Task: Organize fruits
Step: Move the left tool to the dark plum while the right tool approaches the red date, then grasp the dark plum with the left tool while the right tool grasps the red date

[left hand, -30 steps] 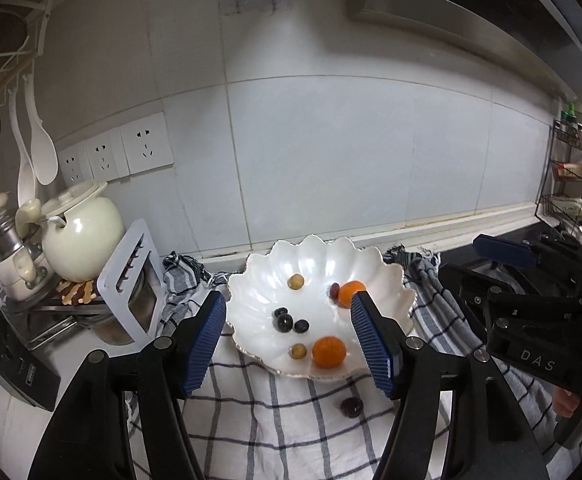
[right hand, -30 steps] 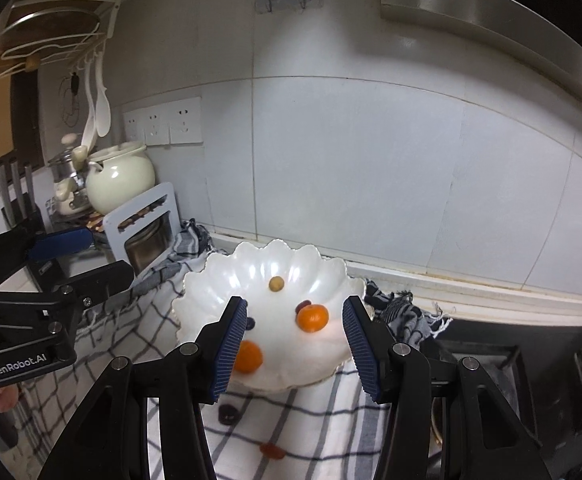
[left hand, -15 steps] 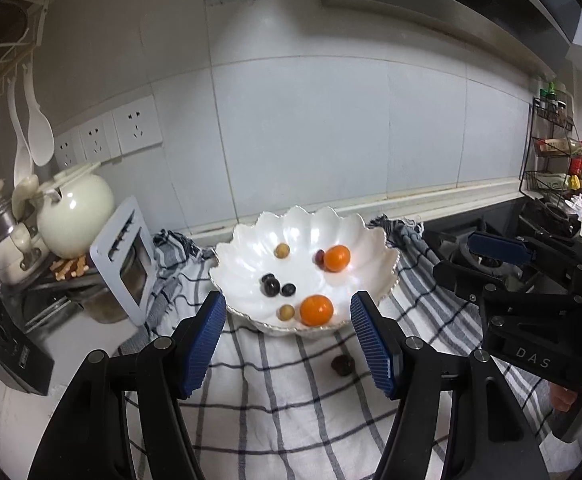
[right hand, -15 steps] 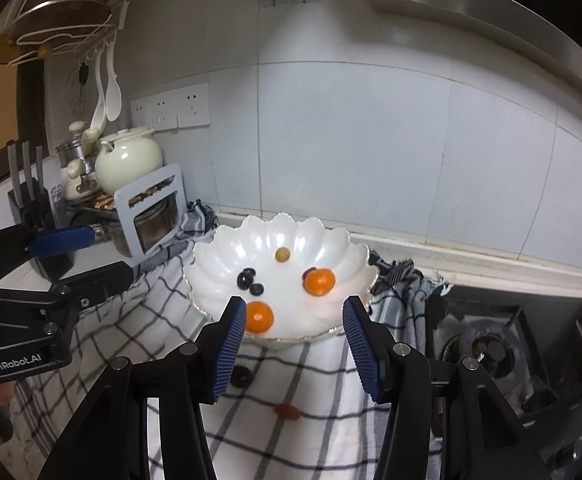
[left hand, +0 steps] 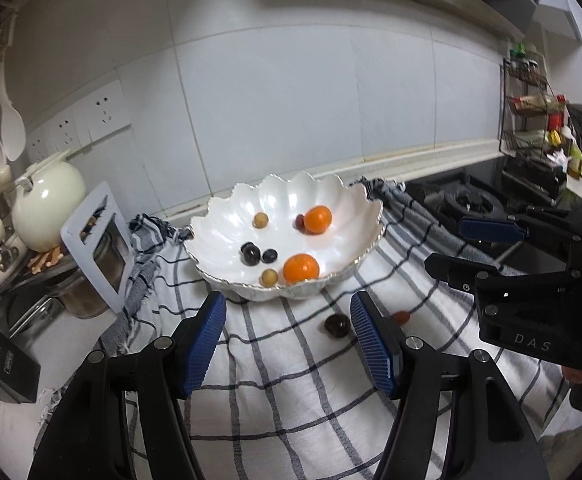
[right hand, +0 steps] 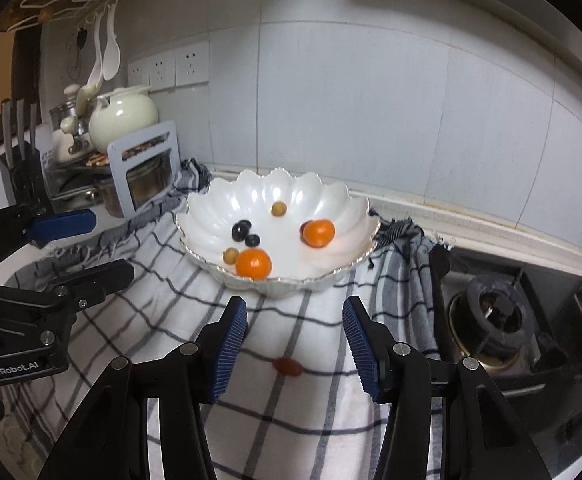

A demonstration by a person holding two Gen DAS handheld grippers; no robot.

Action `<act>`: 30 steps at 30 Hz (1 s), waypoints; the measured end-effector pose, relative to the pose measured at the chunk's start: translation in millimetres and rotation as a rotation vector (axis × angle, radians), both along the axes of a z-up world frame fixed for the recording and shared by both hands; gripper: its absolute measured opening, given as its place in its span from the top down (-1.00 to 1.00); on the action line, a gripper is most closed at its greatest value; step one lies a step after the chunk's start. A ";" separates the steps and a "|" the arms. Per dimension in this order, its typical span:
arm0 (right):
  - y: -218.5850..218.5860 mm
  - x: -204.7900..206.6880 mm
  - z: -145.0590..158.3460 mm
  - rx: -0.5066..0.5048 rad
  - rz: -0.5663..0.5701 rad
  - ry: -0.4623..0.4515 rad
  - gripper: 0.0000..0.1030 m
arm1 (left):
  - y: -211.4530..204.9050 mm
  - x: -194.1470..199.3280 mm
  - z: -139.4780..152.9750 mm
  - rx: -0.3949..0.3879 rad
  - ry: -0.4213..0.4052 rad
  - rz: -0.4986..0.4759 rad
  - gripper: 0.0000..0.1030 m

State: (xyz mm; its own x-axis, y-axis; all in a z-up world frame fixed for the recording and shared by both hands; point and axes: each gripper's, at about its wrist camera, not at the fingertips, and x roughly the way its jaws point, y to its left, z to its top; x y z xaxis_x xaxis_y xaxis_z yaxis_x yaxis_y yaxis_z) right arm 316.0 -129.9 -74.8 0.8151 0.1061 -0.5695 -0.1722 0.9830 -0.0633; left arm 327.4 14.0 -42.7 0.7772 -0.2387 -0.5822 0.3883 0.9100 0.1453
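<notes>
Both tools are held apart and empty above the checked cloth (right hand: 323,400) on the bench: the left tool (left hand: 287,340) beside a dark fruit (left hand: 336,325), the right tool (right hand: 294,344) over a red fruit (right hand: 287,366). Near the bench's back edge, the scalloped bowl (right hand: 343,196) holds the sorted fruits. Nothing blocks either approach.

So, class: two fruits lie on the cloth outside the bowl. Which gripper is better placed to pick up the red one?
Right. The red fruit lies between the open right gripper pads, in front of the bowl. The left gripper is nearer the dark fruit.
</notes>
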 end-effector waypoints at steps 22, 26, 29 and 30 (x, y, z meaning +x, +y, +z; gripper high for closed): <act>-6.1 29.4 -70.7 0.055 -0.047 0.156 0.00 | -25.5 45.1 -66.1 0.071 0.108 -0.185 -0.18; -7.1 36.5 -79.7 0.079 -0.052 0.180 0.00 | -29.7 52.5 -77.1 0.075 0.137 -0.204 -0.12; -5.8 40.6 -84.3 0.086 -0.051 0.189 0.01 | -31.6 56.8 -82.5 0.079 0.144 -0.213 -0.08; -5.5 41.2 -85.0 0.086 -0.050 0.190 0.01 | -32.0 58.9 -84.2 0.076 0.147 -0.215 -0.06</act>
